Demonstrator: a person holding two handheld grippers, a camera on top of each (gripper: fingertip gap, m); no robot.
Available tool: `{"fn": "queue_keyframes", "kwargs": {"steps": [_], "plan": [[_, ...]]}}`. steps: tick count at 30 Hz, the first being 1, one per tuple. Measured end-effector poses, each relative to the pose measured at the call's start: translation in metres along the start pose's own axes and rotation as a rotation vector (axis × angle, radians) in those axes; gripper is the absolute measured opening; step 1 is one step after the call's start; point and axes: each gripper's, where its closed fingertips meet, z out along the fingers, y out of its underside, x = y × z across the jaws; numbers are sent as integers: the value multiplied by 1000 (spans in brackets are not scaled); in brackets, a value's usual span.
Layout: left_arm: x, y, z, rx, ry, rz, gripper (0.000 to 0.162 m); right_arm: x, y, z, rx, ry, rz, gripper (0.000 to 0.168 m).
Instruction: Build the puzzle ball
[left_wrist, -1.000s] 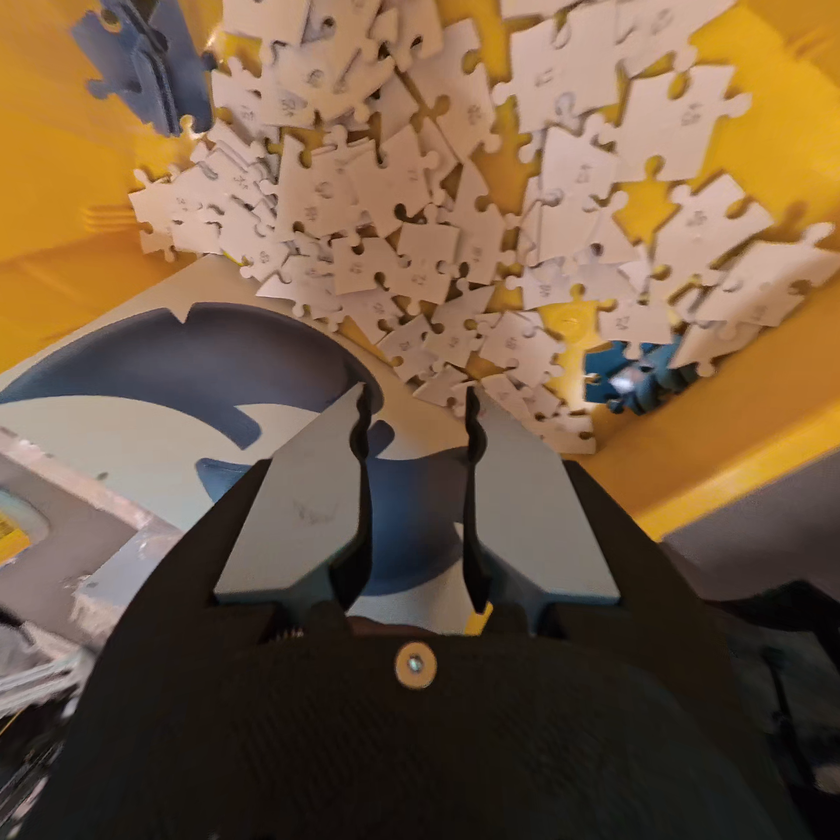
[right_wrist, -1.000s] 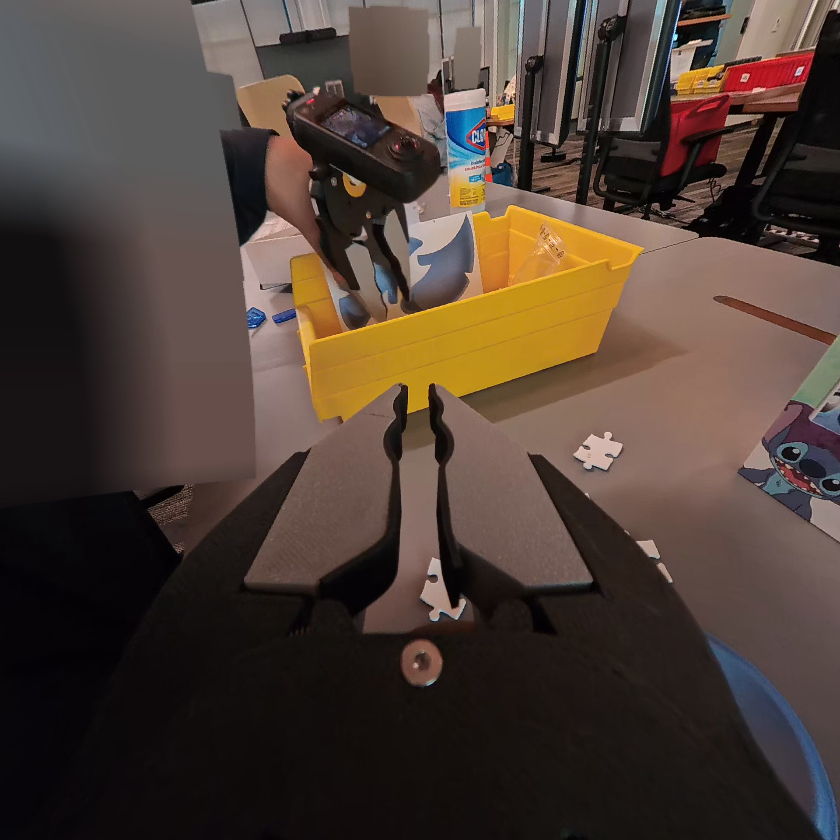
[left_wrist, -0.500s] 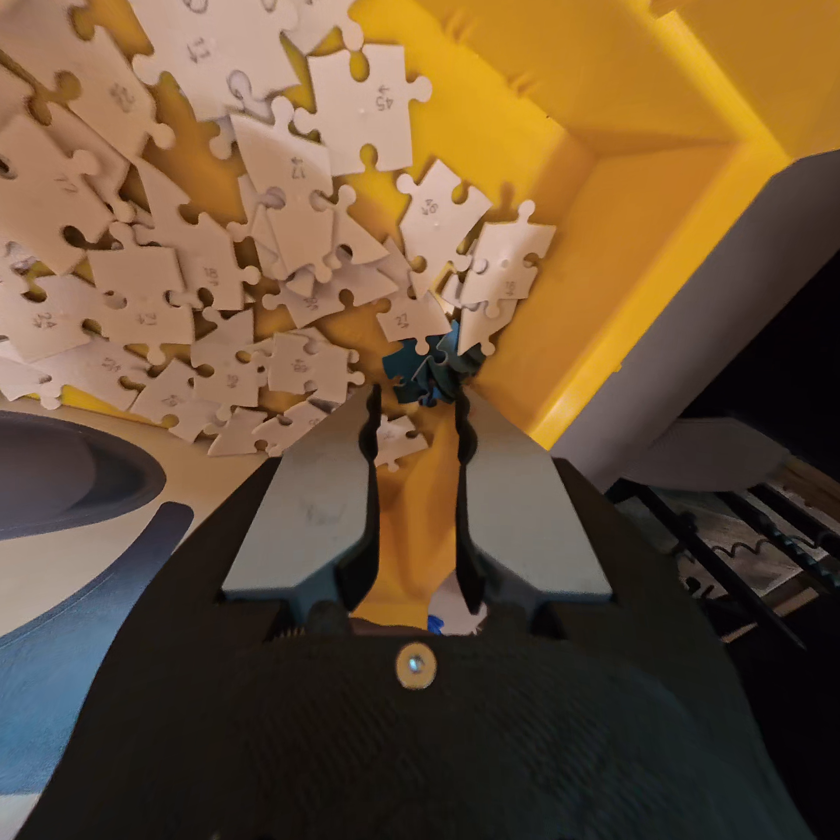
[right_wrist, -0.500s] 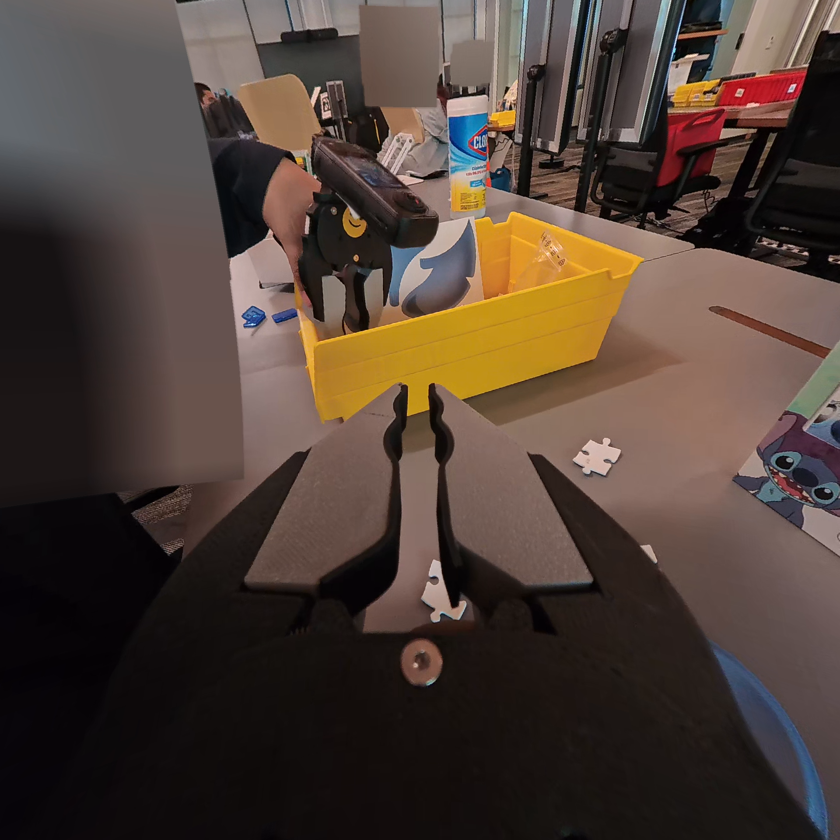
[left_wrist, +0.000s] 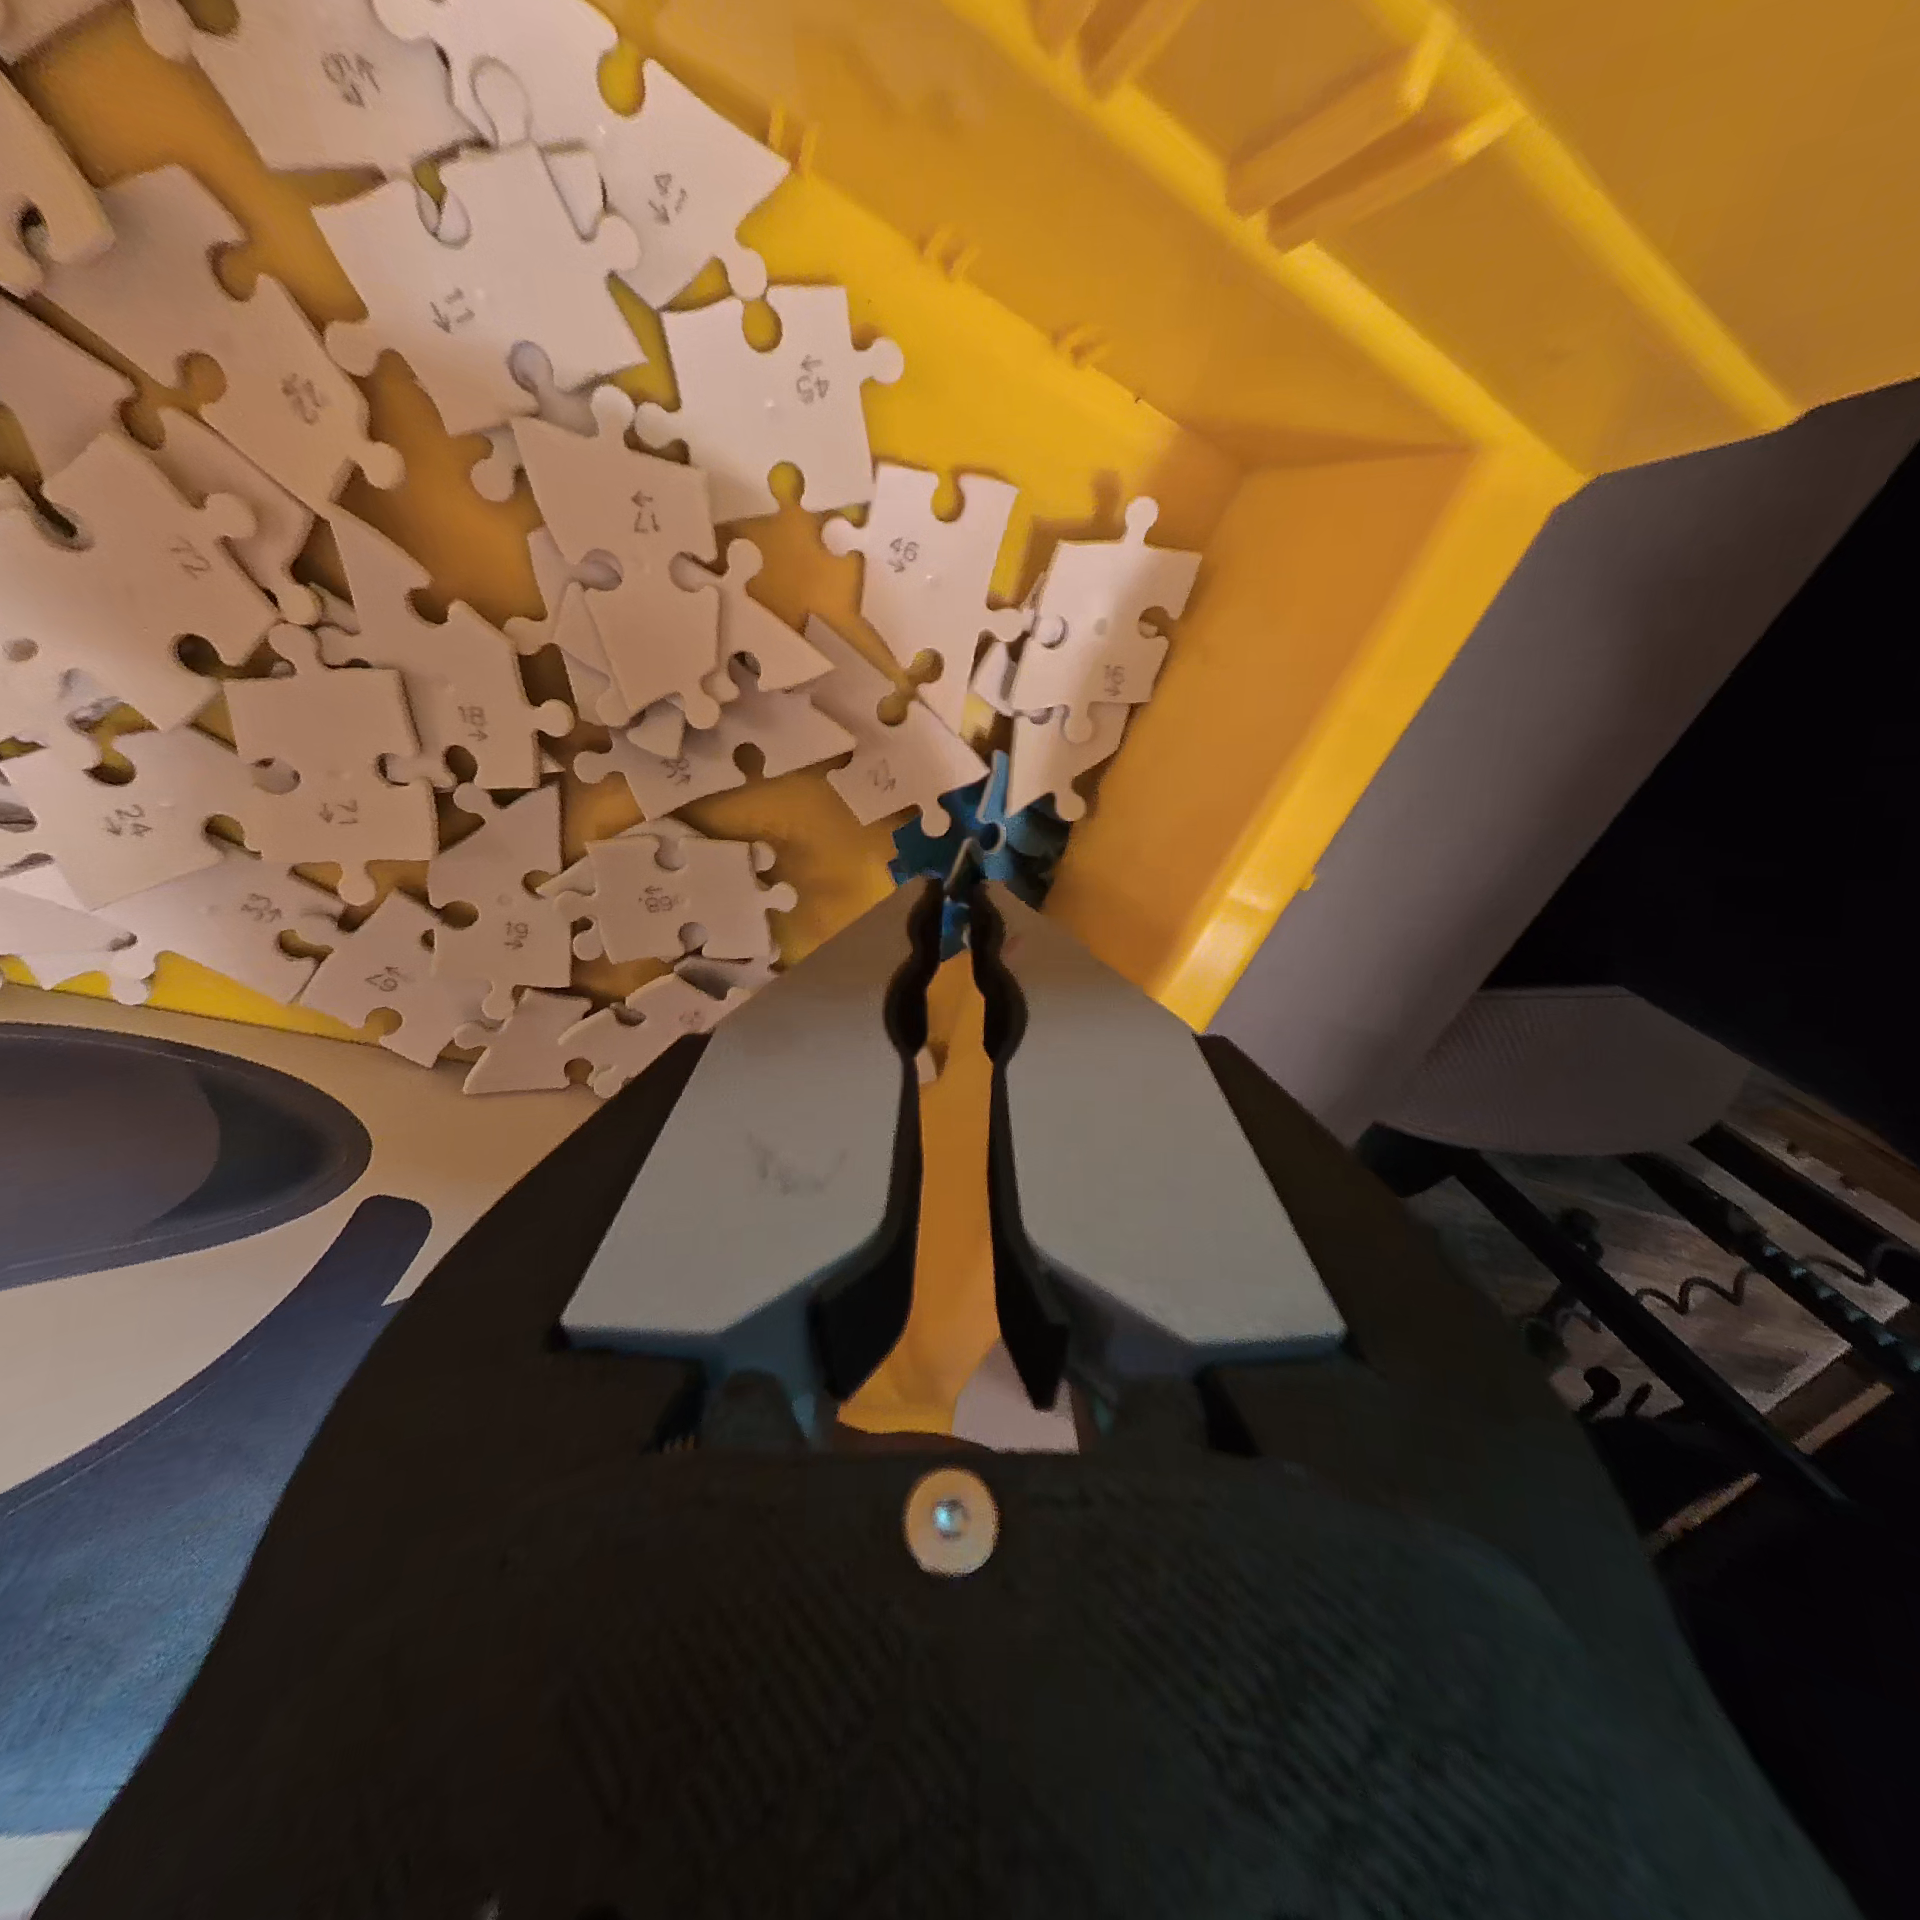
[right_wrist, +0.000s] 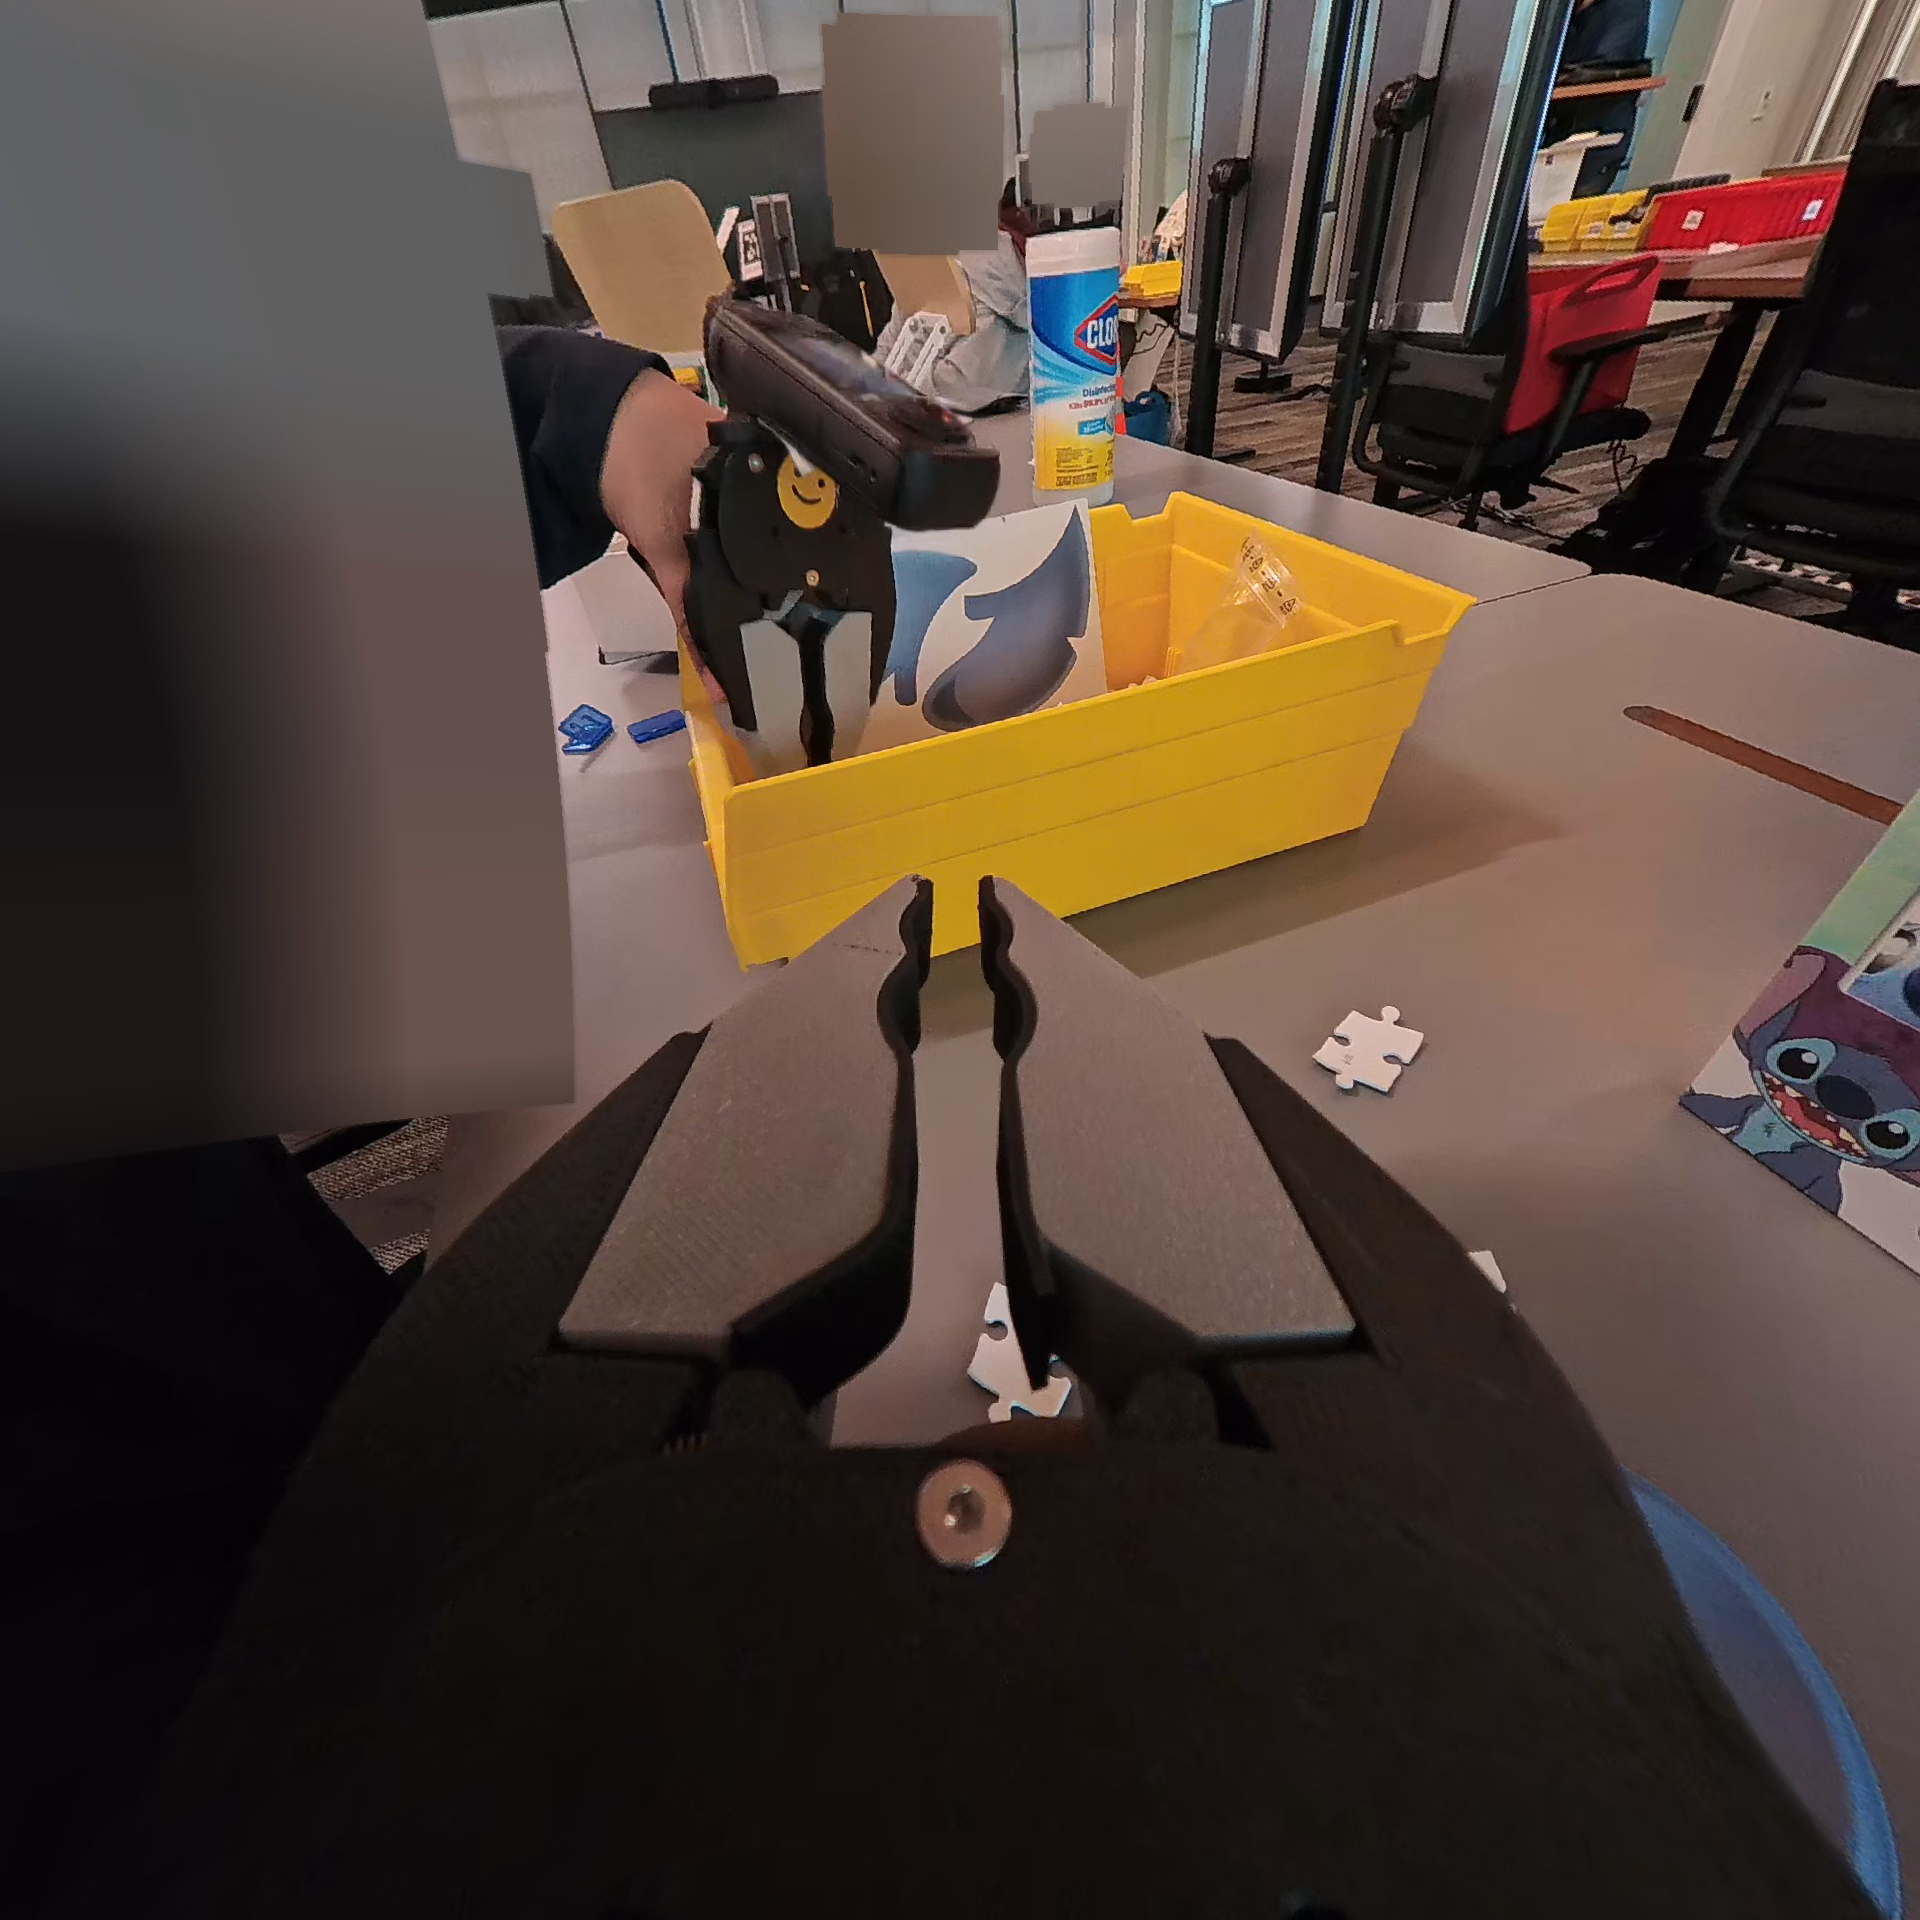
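My left gripper (left_wrist: 956, 891) is deep in a yellow bin (left_wrist: 1299, 582), at its near right corner. Its fingers are closed on the edge of a blue puzzle piece (left_wrist: 971, 821) lying under several white, number-marked pieces (left_wrist: 644, 582). In the right wrist view the left gripper (right_wrist: 805, 727) points down into the bin (right_wrist: 1060, 810), held by a hand. My right gripper (right_wrist: 953, 894) hovers over the grey table in front of the bin. Its fingers are nearly together and hold nothing.
A card with blue shapes (right_wrist: 997, 623) leans inside the bin beside a clear plastic bag (right_wrist: 1252, 603). Loose white pieces (right_wrist: 1366, 1049) lie on the table. A picture box (right_wrist: 1829, 1091) is at the right, a blue round object (right_wrist: 1745, 1662) bottom right, a wipes canister (right_wrist: 1075, 353) behind. My hands' fingertips stand some 25 cm from each other. The blue round object (right_wrist: 1745, 1662) is closer to my right gripper, around 20 cm from its tips; the left tips are 35 cm off.
My left gripper swept right across the bin to the corner, went down to the blue piece and closed from wide open onto it. The right gripper stayed put.
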Motion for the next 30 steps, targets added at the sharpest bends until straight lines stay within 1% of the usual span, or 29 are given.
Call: {"fn": "queue_keyframes", "kwargs": {"steps": [1,6,10,17,24,27,30], "plan": [[1,-2,-1,14,5,4,1,0,0,0,-1,1,0,5],[3,-1,-1,22,-3,26,0,3,4,2,-14,5,6,5],[18,-2,-4,35,79,59,0,5,6,3,-22,10,10,5],[15,0,1,-6,50,62,1,6,7,3,-22,10,17,5],[13,-5,2,4,-15,63,1,4,4,2,-12,5,16,5],[10,-10,-10,67,-67,48,0,4,3,1,-8,5,14,5],[3,-10,-30,153,-148,16,0,3,2,1,-8,2,14,5]]}}
